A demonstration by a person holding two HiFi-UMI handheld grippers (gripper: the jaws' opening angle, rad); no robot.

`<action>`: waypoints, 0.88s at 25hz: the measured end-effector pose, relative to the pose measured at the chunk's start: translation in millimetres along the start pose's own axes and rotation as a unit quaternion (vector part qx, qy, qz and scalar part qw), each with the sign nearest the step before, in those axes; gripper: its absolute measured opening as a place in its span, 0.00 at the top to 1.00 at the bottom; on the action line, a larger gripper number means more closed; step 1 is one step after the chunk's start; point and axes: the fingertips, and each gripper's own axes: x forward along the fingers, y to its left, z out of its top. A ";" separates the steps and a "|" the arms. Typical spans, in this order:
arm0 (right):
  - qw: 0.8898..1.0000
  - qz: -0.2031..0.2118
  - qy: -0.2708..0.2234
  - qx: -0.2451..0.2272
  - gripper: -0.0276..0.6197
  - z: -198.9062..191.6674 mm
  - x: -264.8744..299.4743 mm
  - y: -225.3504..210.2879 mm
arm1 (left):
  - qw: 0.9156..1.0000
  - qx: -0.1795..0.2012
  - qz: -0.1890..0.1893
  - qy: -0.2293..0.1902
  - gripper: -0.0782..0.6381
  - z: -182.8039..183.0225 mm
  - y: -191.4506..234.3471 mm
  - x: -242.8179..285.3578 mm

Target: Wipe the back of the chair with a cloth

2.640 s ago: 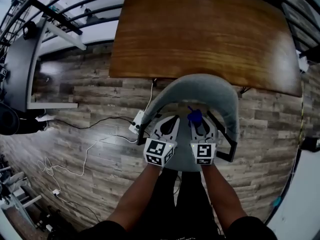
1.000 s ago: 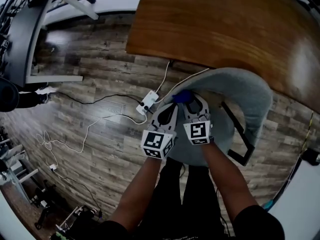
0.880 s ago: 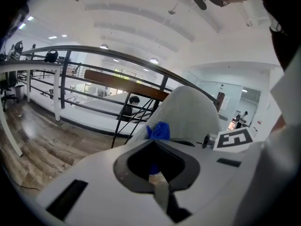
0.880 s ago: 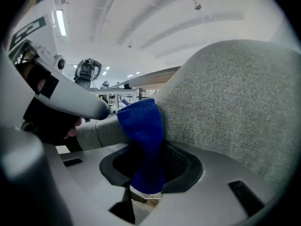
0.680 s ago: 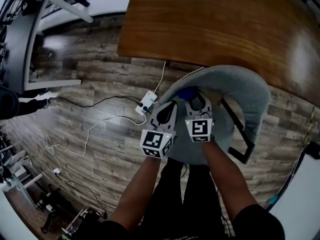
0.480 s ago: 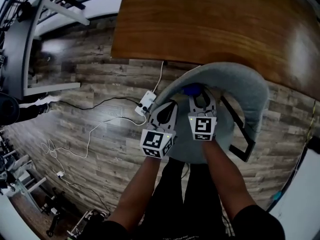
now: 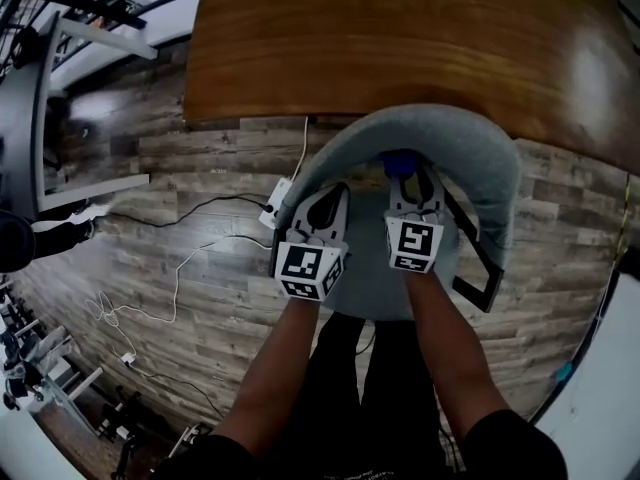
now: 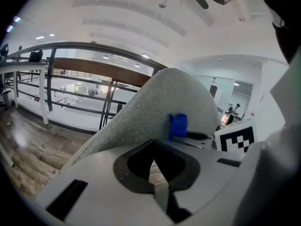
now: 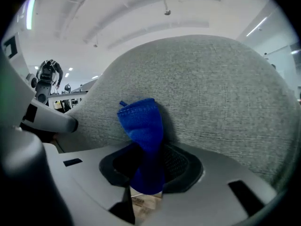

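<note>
Where my right gripper (image 9: 148, 171) clamps the blue cloth (image 9: 142, 124) by its lower fold, I judge it soft, light and limp. Its free end touches the grey woven chair back (image 9: 221, 93) at 12 o'clock. Left gripper (image 8: 153, 166): jaws together, empty. Wooden table (image 7: 400, 38) beyond; plank floor (image 7: 170, 163), cables (image 7: 185, 273) at 9 o'clock.

No legible text, brand, number or sign. Only black-and-white square marker patterns (image 7: 306, 267) on the cubes of left gripper (image 7: 325, 200) and right gripper (image 7: 410, 180); no characters.

Steep overhead, two close-ups, common chair (image 7: 470, 158)
</note>
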 end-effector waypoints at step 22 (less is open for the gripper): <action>0.977 -0.194 0.009 0.084 0.78 -40.8 -80.1 -115.9 | 0.998 0.019 -0.064 0.015 0.89 -3.9 -79.0 34.1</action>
